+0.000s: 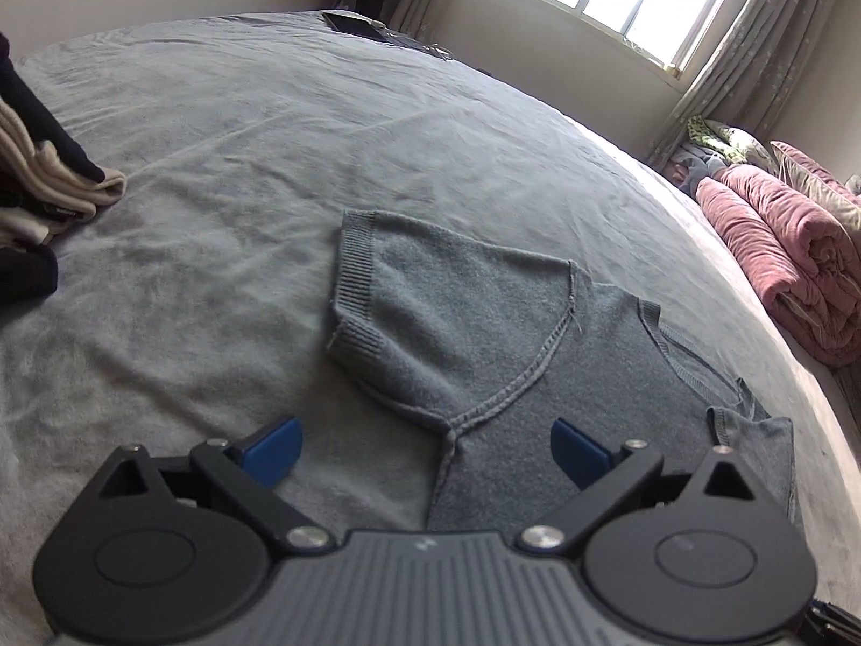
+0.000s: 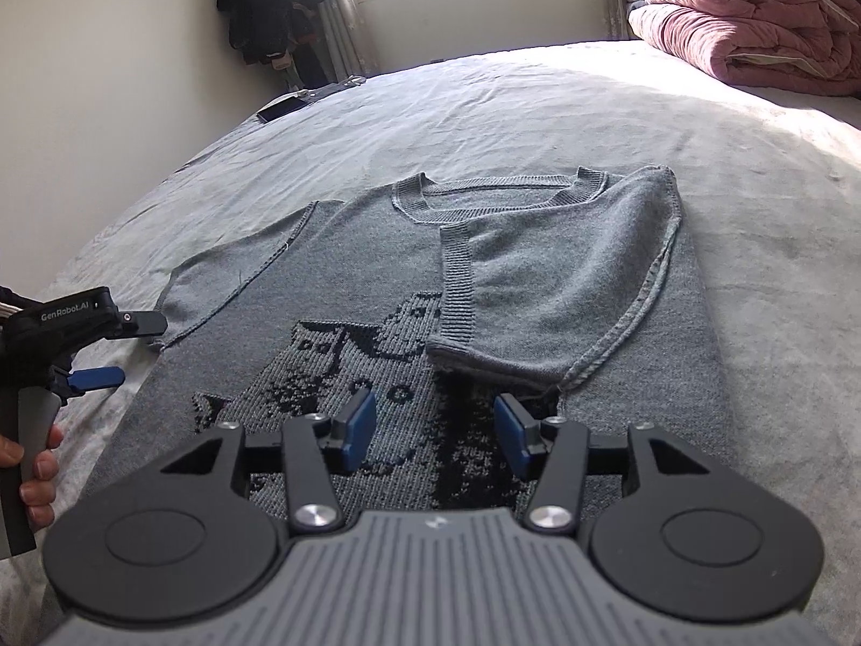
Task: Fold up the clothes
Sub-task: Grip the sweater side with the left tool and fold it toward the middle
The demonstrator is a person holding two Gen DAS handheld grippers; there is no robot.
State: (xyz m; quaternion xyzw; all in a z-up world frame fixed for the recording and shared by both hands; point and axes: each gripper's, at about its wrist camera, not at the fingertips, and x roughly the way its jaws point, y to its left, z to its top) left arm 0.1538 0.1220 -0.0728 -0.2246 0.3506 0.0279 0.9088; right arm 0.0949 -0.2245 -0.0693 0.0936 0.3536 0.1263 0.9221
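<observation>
A grey knitted short-sleeved sweater (image 2: pixel 376 280) with a black pattern on its front lies flat on the bed. Its right sleeve (image 2: pixel 559 280) is folded in over the body; the left sleeve (image 1: pixel 430 312) lies spread out to the side. My right gripper (image 2: pixel 435 430) hovers over the patterned front just short of the folded sleeve, open, with nothing between its blue pads. My left gripper (image 1: pixel 425 449) is wide open above the seam under the left sleeve, holding nothing. In the right wrist view the left gripper (image 2: pixel 129 350) sits beside the sweater's left edge, held by a hand (image 2: pixel 37 463).
The grey bedsheet (image 1: pixel 269 134) is wrinkled. A pile of folded clothes (image 1: pixel 54 194) lies at the left. A rolled pink quilt (image 2: pixel 753 16) lies at the bed's far right. A dark phone (image 2: pixel 282 107) rests by the far edge, and dark clothes (image 2: pixel 263 5) hang near the window.
</observation>
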